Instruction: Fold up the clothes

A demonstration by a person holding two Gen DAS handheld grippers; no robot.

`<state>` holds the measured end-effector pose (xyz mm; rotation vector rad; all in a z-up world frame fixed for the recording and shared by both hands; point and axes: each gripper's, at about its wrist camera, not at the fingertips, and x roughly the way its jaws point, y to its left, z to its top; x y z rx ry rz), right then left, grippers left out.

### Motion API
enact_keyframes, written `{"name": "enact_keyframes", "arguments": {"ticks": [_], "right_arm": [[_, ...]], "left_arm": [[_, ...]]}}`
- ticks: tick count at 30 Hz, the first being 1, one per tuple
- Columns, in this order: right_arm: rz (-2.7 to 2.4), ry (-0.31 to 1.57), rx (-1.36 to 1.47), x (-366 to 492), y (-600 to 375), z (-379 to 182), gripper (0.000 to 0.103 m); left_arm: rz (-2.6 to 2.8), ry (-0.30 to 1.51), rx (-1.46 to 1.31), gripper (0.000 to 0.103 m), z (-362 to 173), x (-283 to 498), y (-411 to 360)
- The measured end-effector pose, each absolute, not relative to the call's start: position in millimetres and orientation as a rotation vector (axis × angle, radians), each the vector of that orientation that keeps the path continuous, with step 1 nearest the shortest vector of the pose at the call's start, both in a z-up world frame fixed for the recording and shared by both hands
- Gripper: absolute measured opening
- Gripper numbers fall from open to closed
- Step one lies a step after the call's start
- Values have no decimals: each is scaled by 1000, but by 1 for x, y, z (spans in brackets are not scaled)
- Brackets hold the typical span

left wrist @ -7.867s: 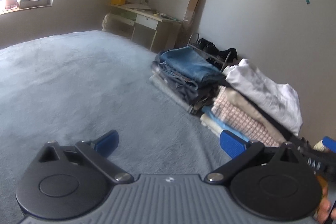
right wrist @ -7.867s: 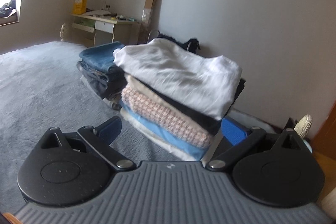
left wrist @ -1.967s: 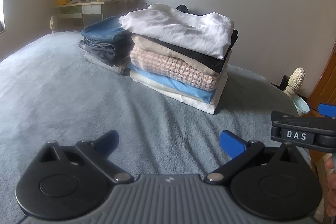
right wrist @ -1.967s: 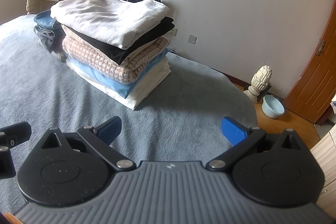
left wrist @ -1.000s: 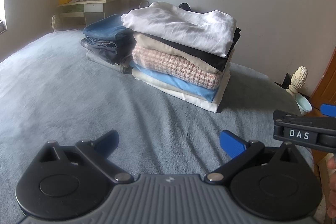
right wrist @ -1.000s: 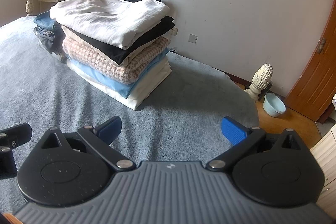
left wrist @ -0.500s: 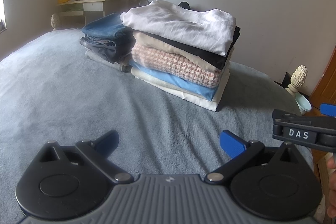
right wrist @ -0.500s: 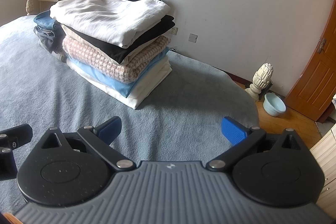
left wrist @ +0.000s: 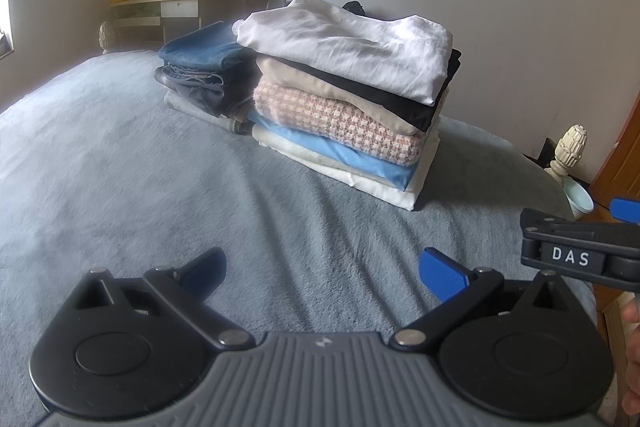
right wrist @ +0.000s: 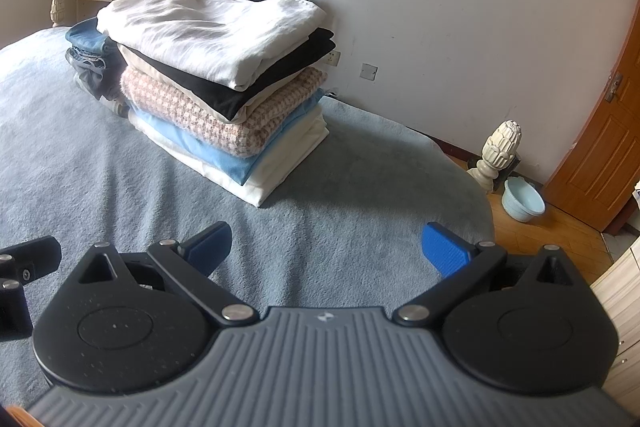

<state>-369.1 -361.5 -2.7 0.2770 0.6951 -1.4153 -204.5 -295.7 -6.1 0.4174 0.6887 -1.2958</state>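
- Two piles of folded clothes are seen on a bed covered by a grey-blue blanket, which fills most of both views.
- The taller stack of folded clothes is set near the bed's far edge by the wall; from the bottom it is made up of a cream piece, a light blue piece, a pink houndstooth knit, a beige piece and a black piece.
- A white garment is laid on top of that stack, creased but folded.
- A lower pile of folded jeans is placed just beside the stack, touching it on the far side.
- A wooden door is seen at the right, and a desk with a yellow box on it stands in the far corner.
- The left tool is held over bare blanket, its blue-padded fingers spread wide, with nothing between them.
- The right tool is likewise held wide open and empty, short of the stack.
- A pale blue bowl is set on the floor beside a cream carved finial.
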Motion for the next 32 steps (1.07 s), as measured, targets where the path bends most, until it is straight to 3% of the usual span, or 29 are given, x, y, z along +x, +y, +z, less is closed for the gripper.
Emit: {"name": "enact_keyframes", "arguments": {"ticks": [32], "right_arm": [[-1415,697,289,-371,-360,-3,102]], "left_arm": [[-1295,681,428,103,-6,-206,-296]]}}
